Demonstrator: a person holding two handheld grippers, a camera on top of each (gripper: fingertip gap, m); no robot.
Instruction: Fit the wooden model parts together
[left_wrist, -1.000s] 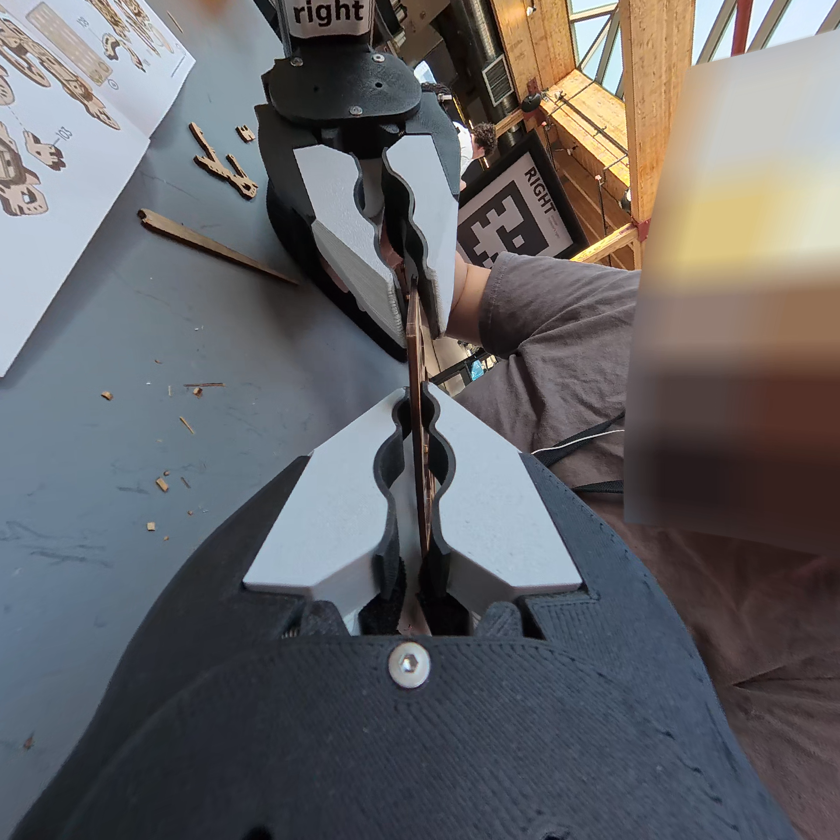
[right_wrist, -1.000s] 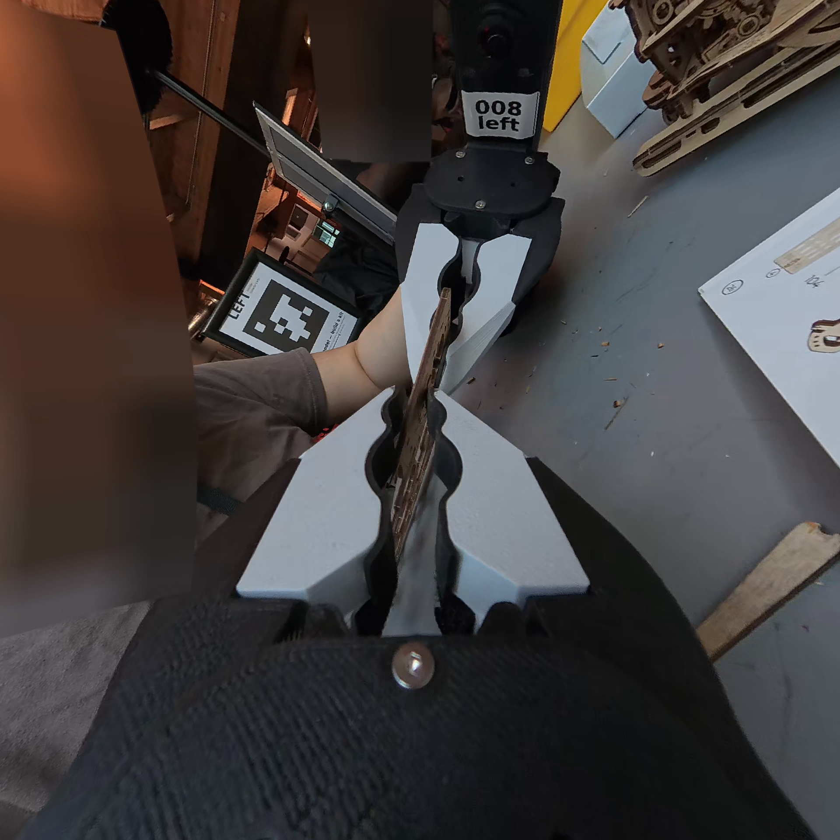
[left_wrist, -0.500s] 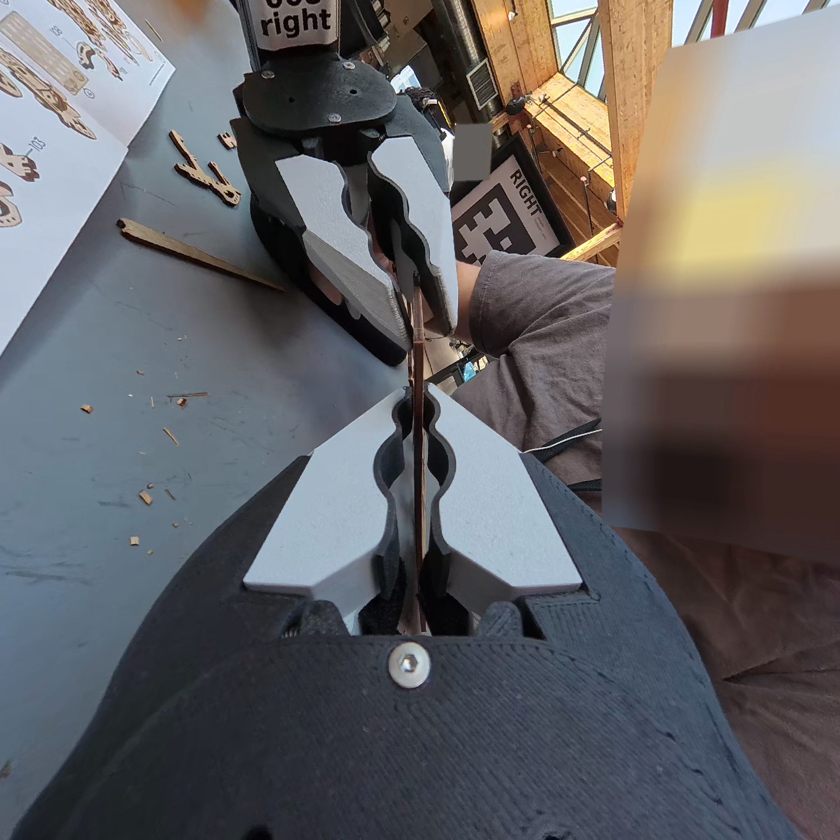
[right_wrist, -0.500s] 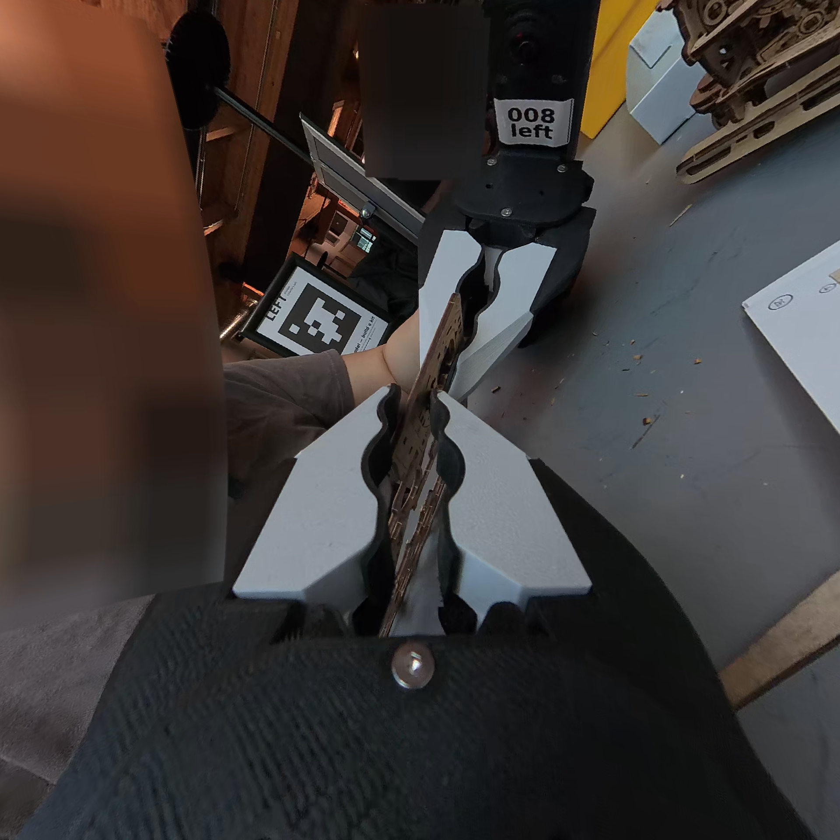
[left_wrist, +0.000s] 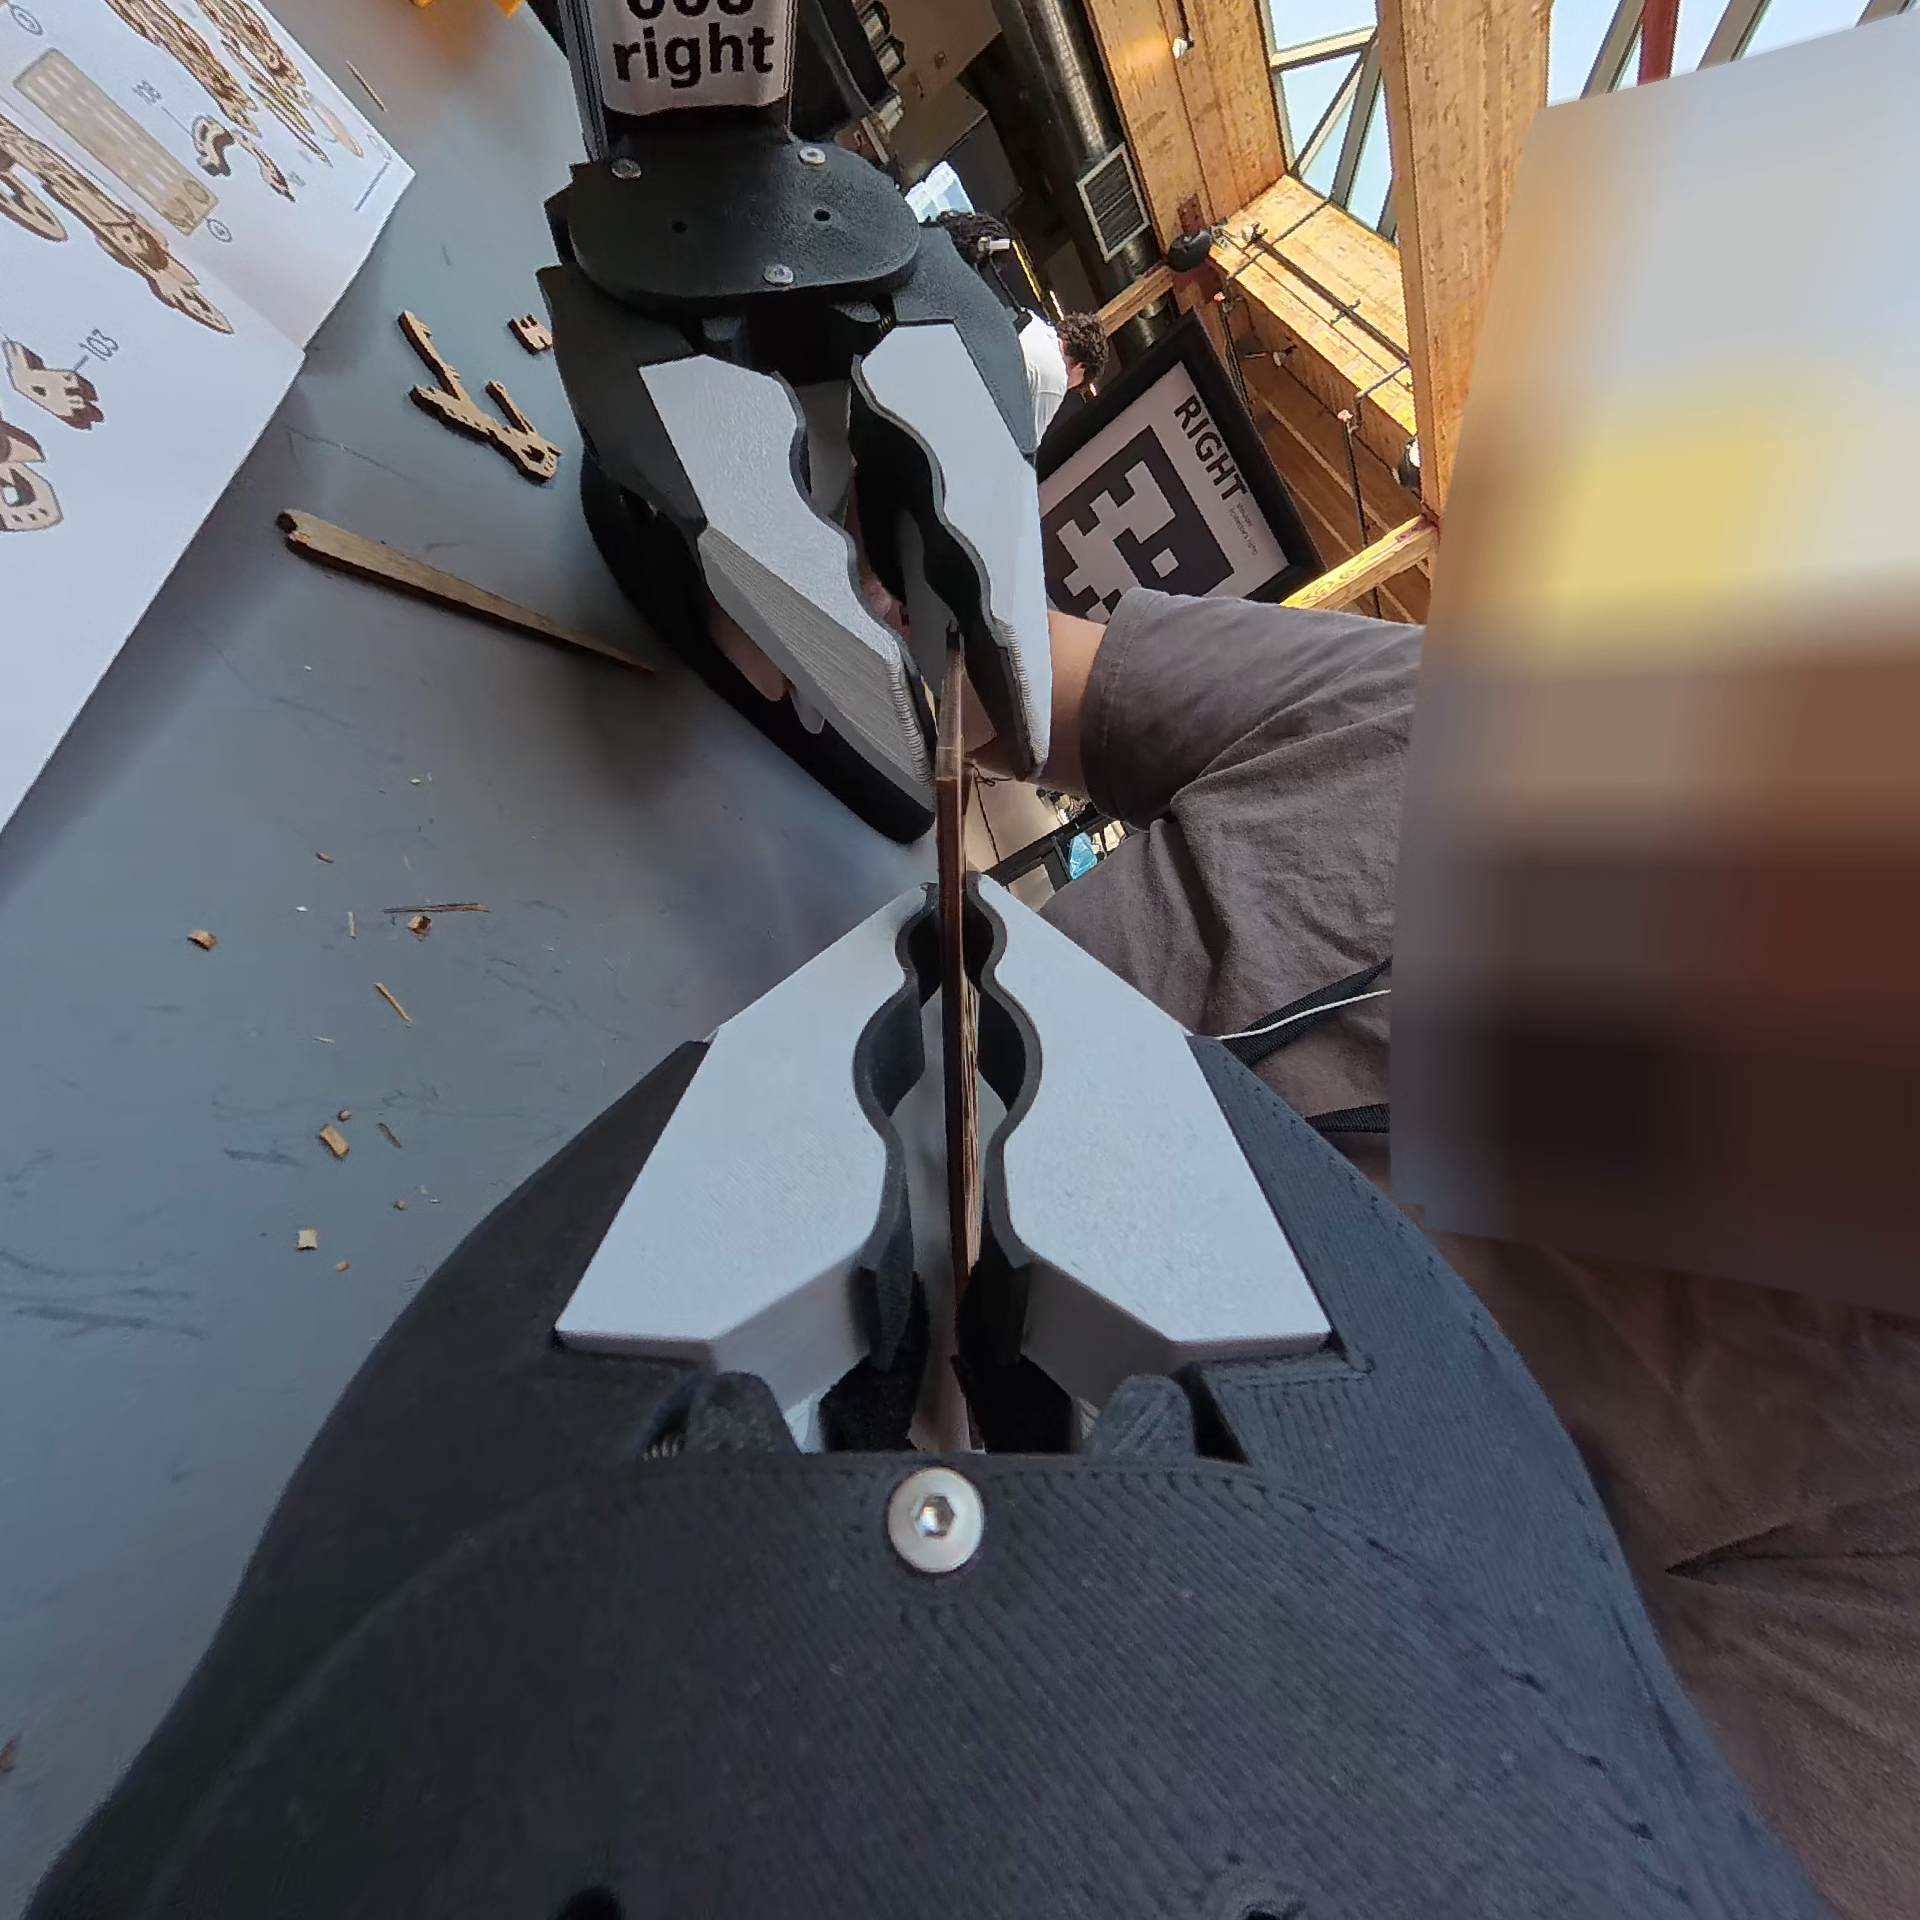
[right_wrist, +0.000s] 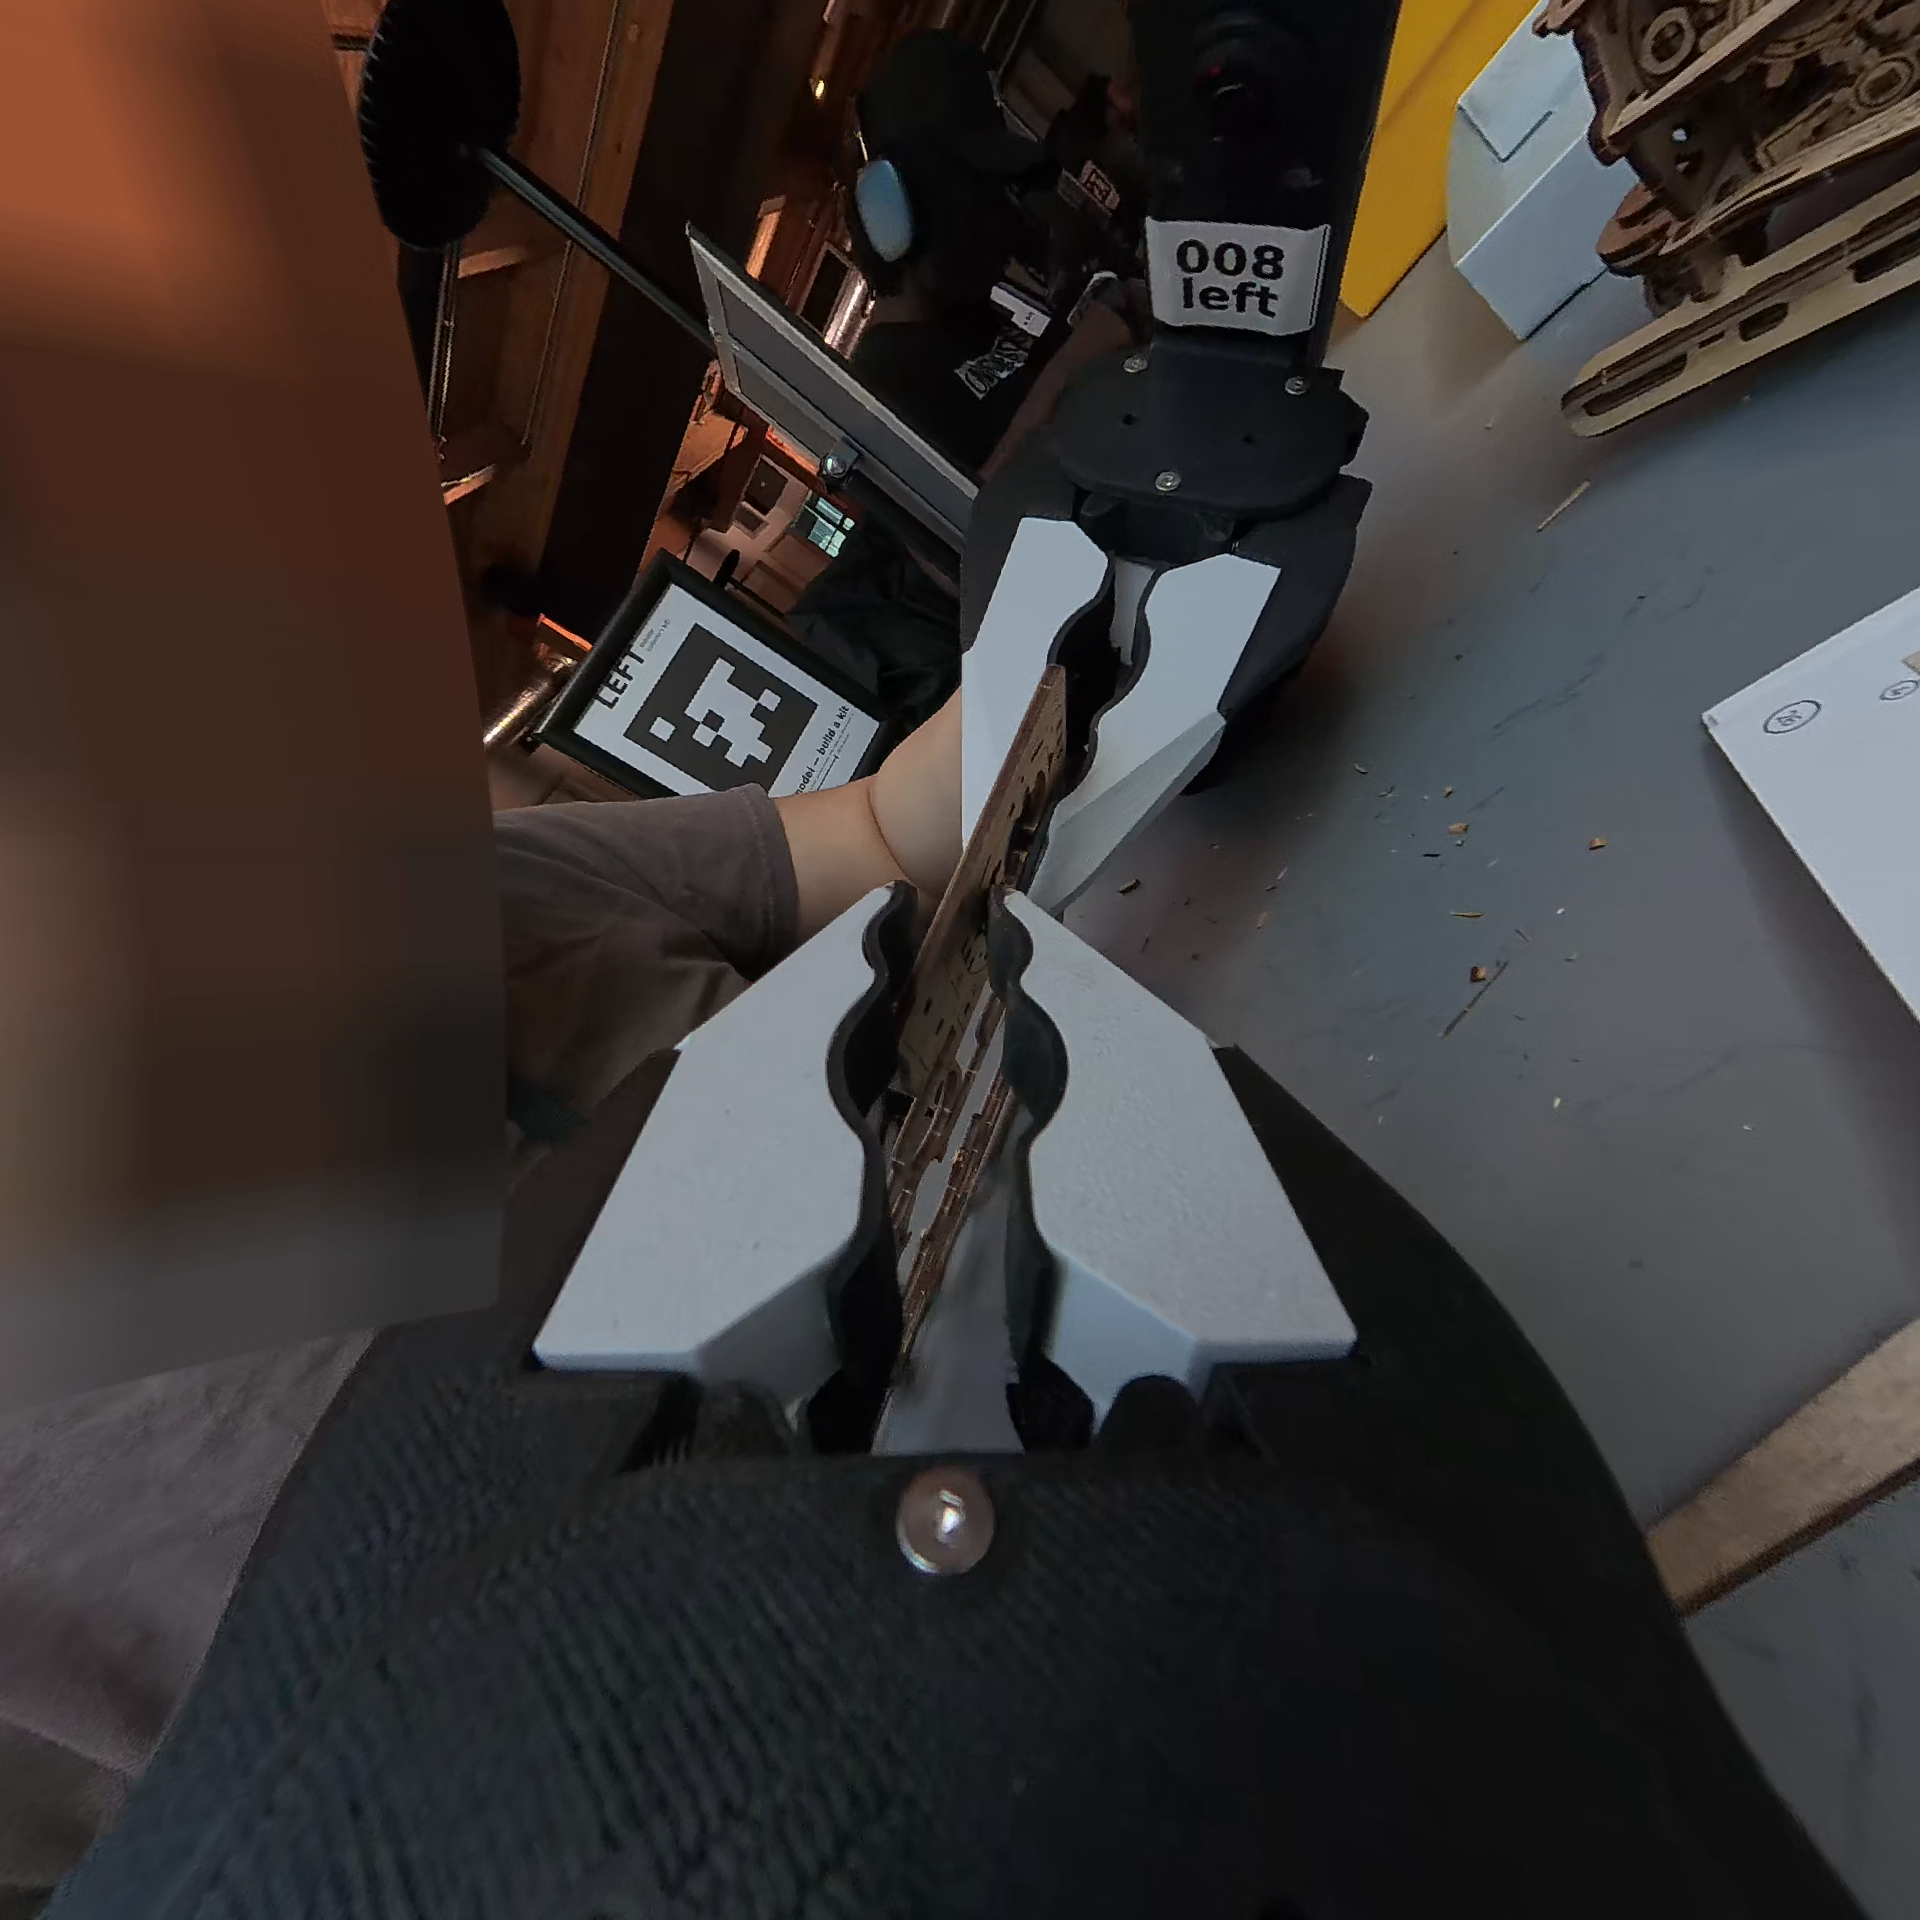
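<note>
One thin wooden sheet (left_wrist: 958, 1039) of laser-cut parts is pinched edge-on between both claws — the left gripper (left_wrist: 951, 904) clamps its near end and the right gripper (left_wrist: 940, 717), coming in from 12 o'clock, clamps the far end, so it hangs in the air over the grey table (left_wrist: 312, 790). On the table in the left wrist view I count one long wooden strip (left_wrist: 457, 587) at 10 o'clock, two loose cut-out pieces (left_wrist: 478, 400) past it, plus one instruction sheet (left_wrist: 114, 312) — lots of tiny wood chips too.
</note>
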